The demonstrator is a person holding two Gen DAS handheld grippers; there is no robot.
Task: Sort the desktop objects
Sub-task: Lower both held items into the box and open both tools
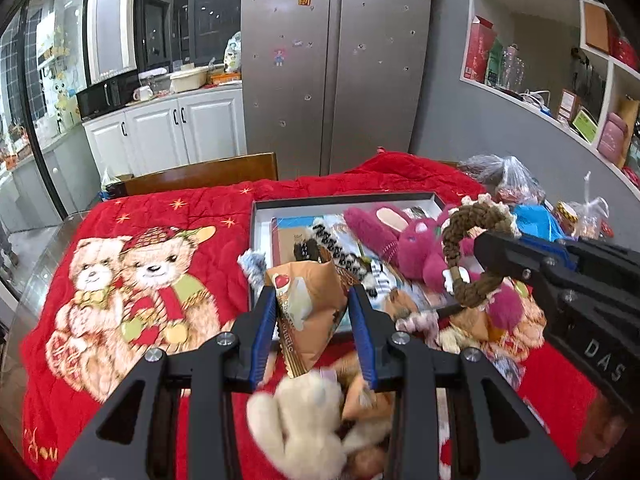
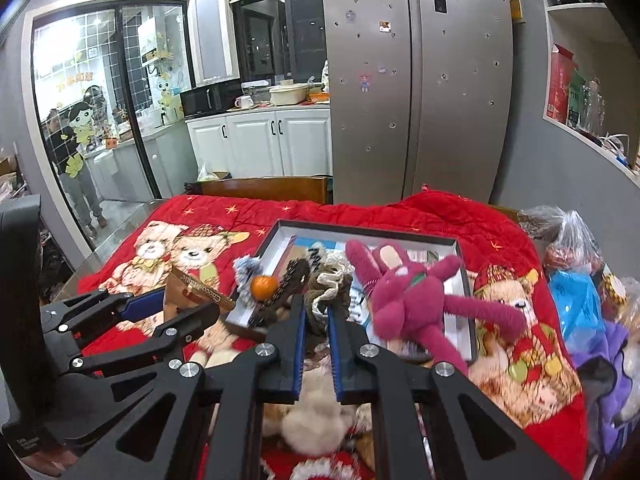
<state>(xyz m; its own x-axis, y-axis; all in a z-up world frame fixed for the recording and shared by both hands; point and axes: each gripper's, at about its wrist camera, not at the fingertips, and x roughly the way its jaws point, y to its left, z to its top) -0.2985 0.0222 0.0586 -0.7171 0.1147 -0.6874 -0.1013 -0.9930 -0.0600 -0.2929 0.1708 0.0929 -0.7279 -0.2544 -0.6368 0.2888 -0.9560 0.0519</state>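
While your left gripper [image 1: 312,312] has its fingers clamped on a brown snack packet [image 1: 310,308], holding it up over the red quilt [image 1: 120,240] on the bench, your right gripper [image 2: 317,322] has its fingers closed tight on a braided rope toy [image 2: 326,286]. In the left view that rope toy [image 1: 460,248] shows as a brown ring with cream trim, pinched at the right gripper's [image 1: 476,246] tip. Below both grippers, at the near edge of the bench, cream and tan plush toys [image 1: 308,420] lie blurred. Beyond them, near the middle of the bench, sits a shallow tray [image 1: 344,198]; a pink plush rabbit [image 2: 404,292] sprawls across its right side, one arm reaching over the right rim. An orange ball [image 2: 264,286] rests at the tray's left rim beside a grey-blue knitted toy [image 2: 246,270]. Plastic bags [image 2: 568,248] crowd the bench's right edge. At the far edge stands a wooden chair back [image 1: 208,174].
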